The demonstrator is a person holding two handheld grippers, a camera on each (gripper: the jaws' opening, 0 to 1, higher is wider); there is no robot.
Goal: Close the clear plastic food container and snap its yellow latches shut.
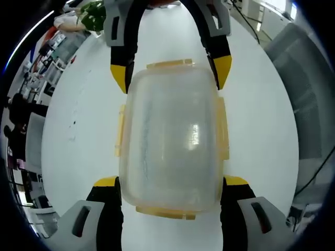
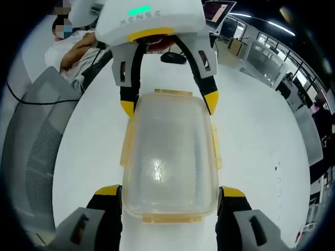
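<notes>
Clear container sits on the white worktop, lid already seated on the base, directly between both sets of tongs. In the left gripper view the left tongs straddle the near end, jaws open, yellow tips just beside the two near corners; whether they touch the plastic is hard to tell. Right tongs come in from the far end, also open, tips at the far corners. Right gripper view mirrors this: right tongs spread around the near end of the container, left tongs opposite. Neither set grips anything. Yellow latches on the long sides look splayed outward rather than flat against the wall, the end latches too, so probably not snapped yet. Step in hand, as I judge it: latching. To do it well, keep one set bracing the box so it doesn't slide on the smooth worktop, press each flap down and inward with a jaw tip, work opposite pairs so the lid stays level. Risk: the box skating away or a tip slipping off a flap.
</notes>
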